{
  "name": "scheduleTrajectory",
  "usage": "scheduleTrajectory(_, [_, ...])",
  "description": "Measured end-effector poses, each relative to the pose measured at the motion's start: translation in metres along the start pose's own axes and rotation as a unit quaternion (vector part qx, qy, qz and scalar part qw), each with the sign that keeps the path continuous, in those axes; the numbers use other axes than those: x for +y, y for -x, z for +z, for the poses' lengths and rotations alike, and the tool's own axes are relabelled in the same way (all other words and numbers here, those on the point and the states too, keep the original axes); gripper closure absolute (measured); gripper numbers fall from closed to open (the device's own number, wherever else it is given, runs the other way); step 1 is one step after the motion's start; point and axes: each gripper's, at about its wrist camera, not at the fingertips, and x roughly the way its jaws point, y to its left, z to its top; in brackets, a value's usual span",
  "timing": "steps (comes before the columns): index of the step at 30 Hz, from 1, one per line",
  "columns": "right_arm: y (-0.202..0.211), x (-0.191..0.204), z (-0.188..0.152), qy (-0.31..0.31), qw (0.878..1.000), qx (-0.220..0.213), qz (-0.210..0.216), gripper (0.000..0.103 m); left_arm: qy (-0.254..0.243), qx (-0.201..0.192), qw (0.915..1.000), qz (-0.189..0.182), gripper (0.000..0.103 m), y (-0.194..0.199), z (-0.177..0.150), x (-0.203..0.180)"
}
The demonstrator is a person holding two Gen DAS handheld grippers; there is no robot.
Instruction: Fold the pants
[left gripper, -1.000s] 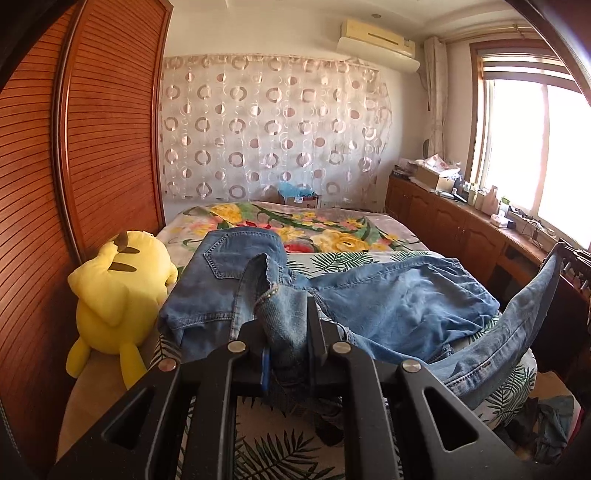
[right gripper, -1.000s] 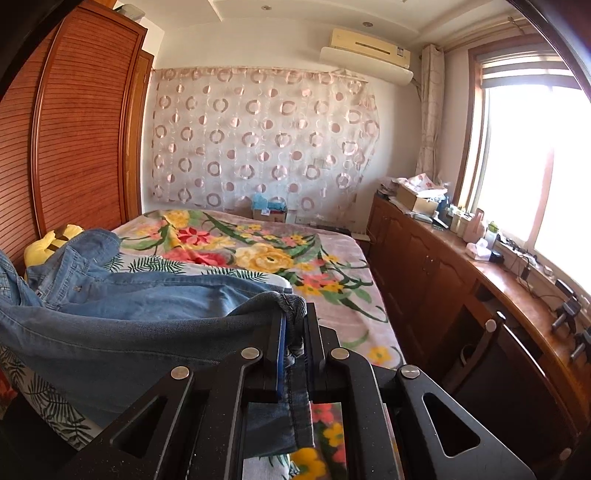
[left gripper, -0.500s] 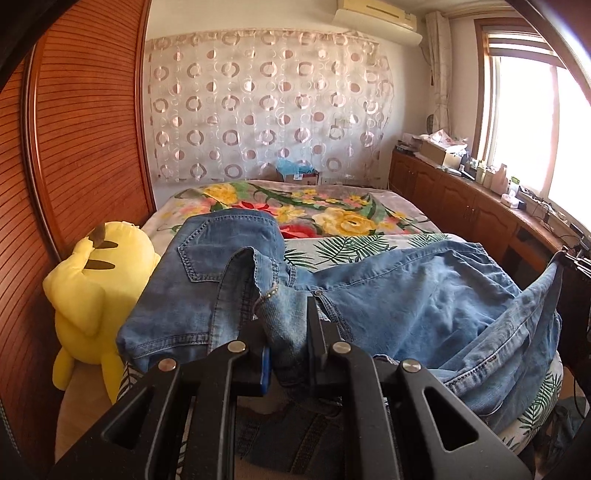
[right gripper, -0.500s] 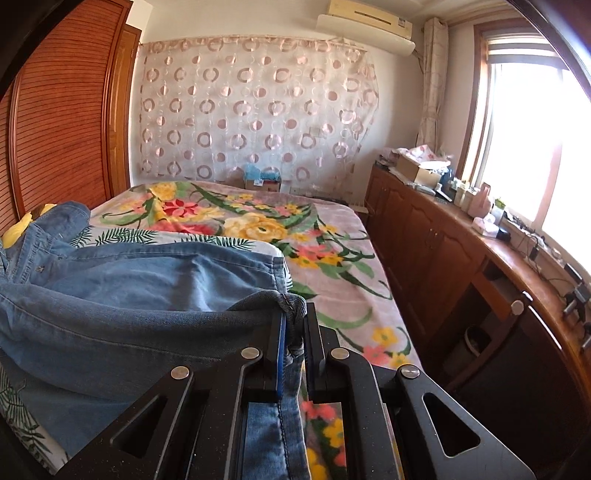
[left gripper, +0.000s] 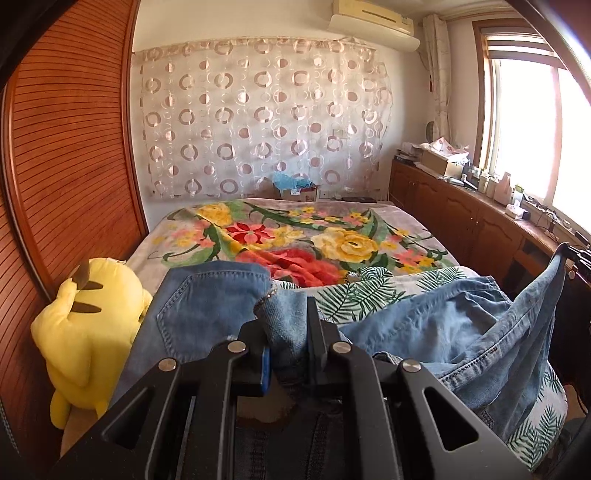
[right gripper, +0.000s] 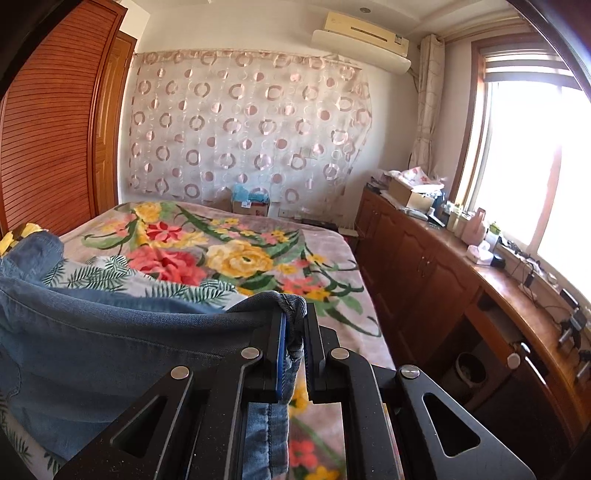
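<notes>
No writing is sharp enough for me to read — the label on the cardboard box by the far wall is a blur. My left gripper is clamped on a thick fold of the light blue denim pants; my right gripper pinches a hem edge of the same pants, which sag between them over the near end of the bed. The floral blanket covers the mattress, with a leaf-print sheet nearer me. A yellow plush toy sits beside the slatted wooden wardrobe. A circle-patterned curtain hangs behind, under a wall air conditioner, and a cluttered wooden counter runs beneath the bright window.
</notes>
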Motion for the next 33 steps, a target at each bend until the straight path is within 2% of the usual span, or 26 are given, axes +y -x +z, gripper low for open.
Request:
scheduleTrajectory(6, [-0.048, 0.019, -0.009, 0.012, 1.000, 0.019, -0.007, 0.095, 0.003, 0.028, 0.9996, 0.007, 0.088, -0.049, 0.007, 0.002])
scheduleTrajectory(12, [-0.073, 0.017, -0.004, 0.008, 0.999, 0.031, -0.006, 0.095, 0.005, 0.036, 0.9992, 0.013, 0.088, -0.070, 0.011, 0.003])
scheduleTrajectory(17, [-0.100, 0.017, -0.002, 0.010, 0.998, 0.058, -0.002, 0.095, -0.001, 0.051, 0.9985, 0.018, 0.088, -0.086, 0.009, 0.001])
scheduleTrajectory(24, [-0.121, 0.014, 0.008, 0.009, 0.996, 0.089, -0.001, 0.095, -0.002, 0.062, 0.9979, 0.015, 0.086, -0.093, 0.010, 0.000])
scheduleTrajectory(33, [-0.118, 0.011, 0.016, -0.008, 0.994, 0.105, 0.009, 0.095, -0.023, 0.068, 0.9972, 0.022, 0.068, -0.076, 0.010, -0.001])
